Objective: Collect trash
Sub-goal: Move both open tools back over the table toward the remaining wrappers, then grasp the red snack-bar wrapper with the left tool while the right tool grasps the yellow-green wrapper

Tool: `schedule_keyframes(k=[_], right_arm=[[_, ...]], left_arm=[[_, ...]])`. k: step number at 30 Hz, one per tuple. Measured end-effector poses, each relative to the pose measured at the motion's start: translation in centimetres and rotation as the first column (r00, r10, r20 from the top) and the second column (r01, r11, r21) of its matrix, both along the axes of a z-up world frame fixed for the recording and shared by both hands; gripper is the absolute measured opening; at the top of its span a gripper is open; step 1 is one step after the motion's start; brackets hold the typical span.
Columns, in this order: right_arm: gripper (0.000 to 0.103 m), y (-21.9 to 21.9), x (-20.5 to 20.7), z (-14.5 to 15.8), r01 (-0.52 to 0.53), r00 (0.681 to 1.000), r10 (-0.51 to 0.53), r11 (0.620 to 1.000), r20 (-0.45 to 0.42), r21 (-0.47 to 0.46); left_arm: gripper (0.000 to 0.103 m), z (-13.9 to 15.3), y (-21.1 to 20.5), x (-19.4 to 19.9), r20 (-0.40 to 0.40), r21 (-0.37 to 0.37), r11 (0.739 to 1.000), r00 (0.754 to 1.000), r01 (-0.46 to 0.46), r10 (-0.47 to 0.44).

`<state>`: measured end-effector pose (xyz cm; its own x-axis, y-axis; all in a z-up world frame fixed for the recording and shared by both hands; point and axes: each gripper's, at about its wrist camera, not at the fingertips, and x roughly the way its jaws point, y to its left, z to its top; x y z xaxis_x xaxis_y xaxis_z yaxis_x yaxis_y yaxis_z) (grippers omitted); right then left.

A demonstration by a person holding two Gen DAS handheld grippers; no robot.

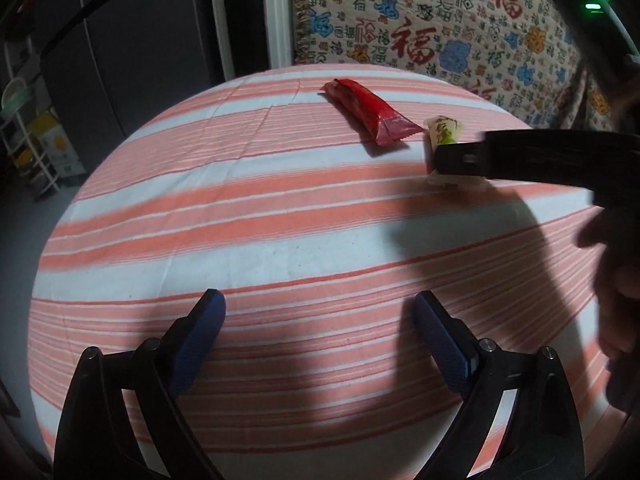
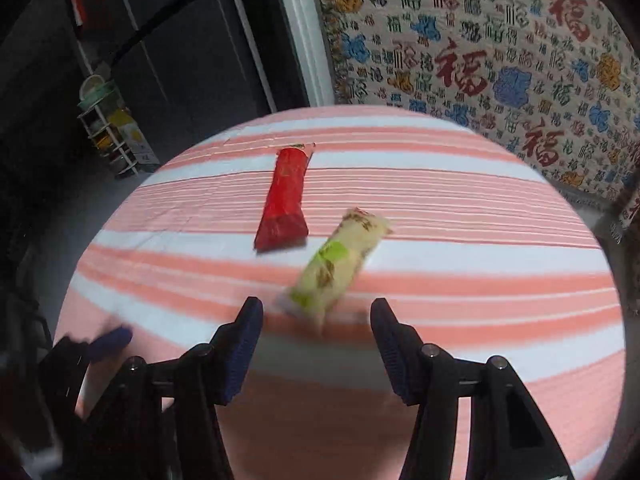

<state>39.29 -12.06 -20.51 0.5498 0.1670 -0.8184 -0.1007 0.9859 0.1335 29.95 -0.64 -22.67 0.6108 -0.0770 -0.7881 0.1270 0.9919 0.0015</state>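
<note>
The left gripper (image 1: 316, 340) is nearest, its blue-padded jaws spread wide over bare striped tablecloth (image 1: 248, 216), nothing between them. Take the red wrapper (image 1: 370, 114) as the marker. The left gripper hangs well short of it, on the near side of the cloth. Just to the right of the red wrapper's crimped near end lies the pale green-and-cream wrapper (image 1: 442, 128), close beside it but not clearly touching. In the left wrist view a black finger of the right gripper crosses over this pale wrapper and hides part of it.

From its own camera, the right gripper (image 2: 316, 340) stands half spread, jaws parted, with the near end of the pale wrapper (image 2: 340, 264) just ahead of the fingertips and roughly centred on the gap. The pads do not press on it, so nothing is held.

I'd say the step in hand is the reach for the first piece of trash, the pale wrapper. The next move calls for lowering the right gripper until the pads straddle the wrapper across its narrow width, then closing gently, since thin film can slide or crumple away.

As for writing, the hanging cloth (image 1: 440, 28) behind the table repeats the character 福 in red and other colours. Print on both wrappers is too blurred to read.
</note>
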Motion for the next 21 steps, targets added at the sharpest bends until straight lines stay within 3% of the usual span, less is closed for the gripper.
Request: schedule_keyframes(k=[5, 6, 7, 9, 13, 17, 20, 21], right_arm=[[0.054, 0.6, 2.3, -1.7, 0.019, 1.0, -0.018, 0.999, 0.013, -0.047], [0.038, 0.6, 2.1, -1.6, 0.016, 1.0, -0.015, 0.998, 0.025, -0.06], [0.031, 0.3, 1.9, -1.6, 0.019, 1.0, -0.017, 0.997, 0.026, -0.07], [0.025, -0.7, 1.4, -1.6, 0.026, 0.999, -0.024, 0.996, 0.032, -0.082], [0.024, -3.8, 0.1, -1.4, 0.12, 0.991, -0.113, 0.986, 0.066, -0.112], [0.024, -6.0, -1.9, -1.3, 0.148, 0.987, -0.139, 0.98, 0.08, -0.129], [0.024, -7.0, -3.4, -1.3, 0.156, 0.986, -0.144, 0.977, 0.089, -0.146], [0.024, -7.3, -3.8, -1.4, 0.155, 0.986, -0.143, 0.977, 0.09, -0.146]], left_arm=[[0.096, 0.5, -0.2, 1.4, -0.012, -0.007, 0.999, 0.999, 0.032, -0.032], [0.096, 1.0, -0.3, 1.8, -0.005, -0.021, 0.999, 0.999, 0.043, -0.043], [0.096, 1.5, -0.5, 2.2, 0.005, -0.029, 0.998, 0.999, 0.053, -0.053], [0.096, 2.8, -1.2, 3.7, 0.027, -0.037, 0.997, 0.997, 0.075, -0.074], [0.096, 4.3, -2.7, 8.4, 0.065, -0.076, 0.993, 0.994, 0.09, -0.085], [0.095, 3.7, -3.3, 14.2, 0.047, -0.089, 0.994, 0.998, 0.056, -0.052], [0.082, 1.8, -3.9, 17.6, -0.004, -0.072, 0.997, 1.0, 0.016, -0.016], [0.067, 1.2, -4.1, 18.1, -0.025, -0.08, 0.997, 1.0, 0.016, -0.018]])
